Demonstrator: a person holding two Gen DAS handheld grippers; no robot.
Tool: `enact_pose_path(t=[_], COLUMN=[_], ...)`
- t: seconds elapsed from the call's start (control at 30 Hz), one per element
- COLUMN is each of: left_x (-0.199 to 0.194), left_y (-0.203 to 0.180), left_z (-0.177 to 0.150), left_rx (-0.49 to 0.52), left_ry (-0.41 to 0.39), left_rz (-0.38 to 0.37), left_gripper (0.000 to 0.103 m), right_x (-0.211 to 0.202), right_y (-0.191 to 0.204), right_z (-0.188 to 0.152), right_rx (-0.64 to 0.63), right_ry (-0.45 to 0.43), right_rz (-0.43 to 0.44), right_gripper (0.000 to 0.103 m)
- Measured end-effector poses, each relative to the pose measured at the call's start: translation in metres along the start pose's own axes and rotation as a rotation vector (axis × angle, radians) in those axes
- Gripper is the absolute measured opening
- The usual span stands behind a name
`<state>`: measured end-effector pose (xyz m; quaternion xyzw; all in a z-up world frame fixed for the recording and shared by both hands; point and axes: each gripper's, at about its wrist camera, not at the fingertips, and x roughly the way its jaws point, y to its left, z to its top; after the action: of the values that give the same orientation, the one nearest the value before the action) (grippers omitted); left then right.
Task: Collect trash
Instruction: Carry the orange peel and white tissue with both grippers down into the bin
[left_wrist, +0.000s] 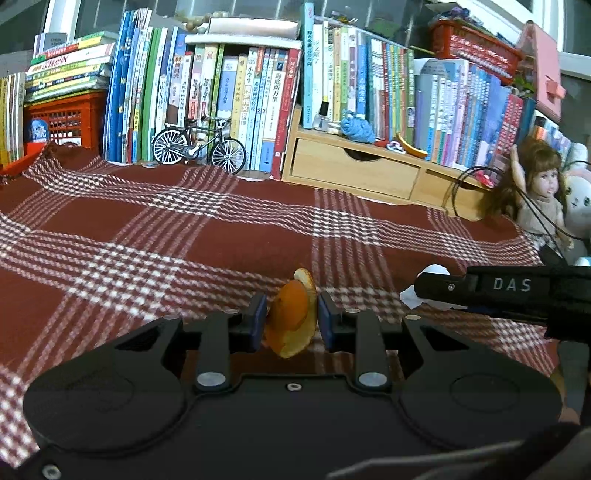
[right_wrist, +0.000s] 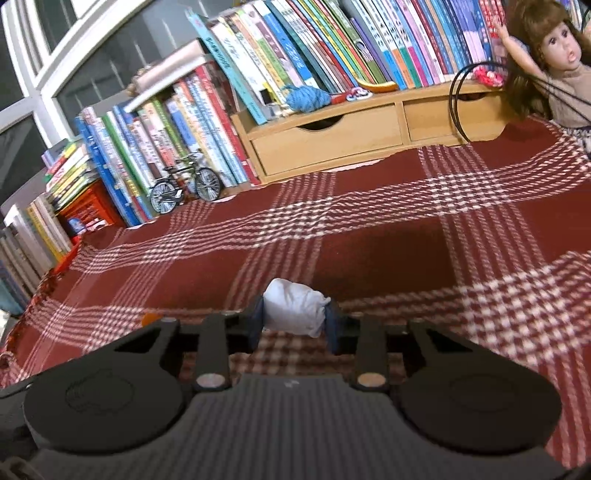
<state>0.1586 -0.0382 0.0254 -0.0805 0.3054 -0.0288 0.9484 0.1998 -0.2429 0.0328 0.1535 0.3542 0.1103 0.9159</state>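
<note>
With the left gripper (left_wrist: 291, 321) clamped on the orange peel (left_wrist: 292, 318) and the right gripper (right_wrist: 294, 320) on the crumpled tissue (right_wrist: 294, 311), lower centre of each frame, maintain both grips and lift clear of the plaid cloth (left_wrist: 155, 236).

We hold our left gripper (left_wrist: 291, 323) low over the middle of the near edge of the table, its jaws pointing toward the far edge and closed in on a piece of orange peel (left_wrist: 291, 321) that stands between the two blue pads (left_wrist: 257, 321). Our right gripper (right_wrist: 294, 319) is just to the right of it, also low near that edge, jaws pinching a white paper wad (right_wrist: 293, 310) from both sides.
</note>
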Motion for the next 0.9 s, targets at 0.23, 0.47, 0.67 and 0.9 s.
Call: enact_pose_path(t=[0.23,0.47,0.67,0.9], left_x=[-0.046,-0.093,-0.129,-0.167], left_y=[0.000,-0.003,-0.003,-0.002], left_z=[-0.019,-0.039,-0.053,-0.064], left_rx=[0.019,0.060,0.082,0.104], left_ry=[0.009,0.018,0.014,-0.013], left_rz=[-0.014,-0.031,-0.040,-0.060], left_gripper=[0.028,0.028,0.028,0.028], right_x=[-0.051,-0.094,-0.125,-0.157], right_y=[0.020,0.037,0.044,0.051], right_z=[-0.028,-0.061,-0.085,-0.102], right_rx=[-0.052,-0.107,-0.130,-0.155], right_ry=[-0.022,-0.045,-0.066,-0.083], right_rz=[-0.003,-0.016,-0.016,0.002], right_gripper=[0.038,0.039,0.039,0.040])
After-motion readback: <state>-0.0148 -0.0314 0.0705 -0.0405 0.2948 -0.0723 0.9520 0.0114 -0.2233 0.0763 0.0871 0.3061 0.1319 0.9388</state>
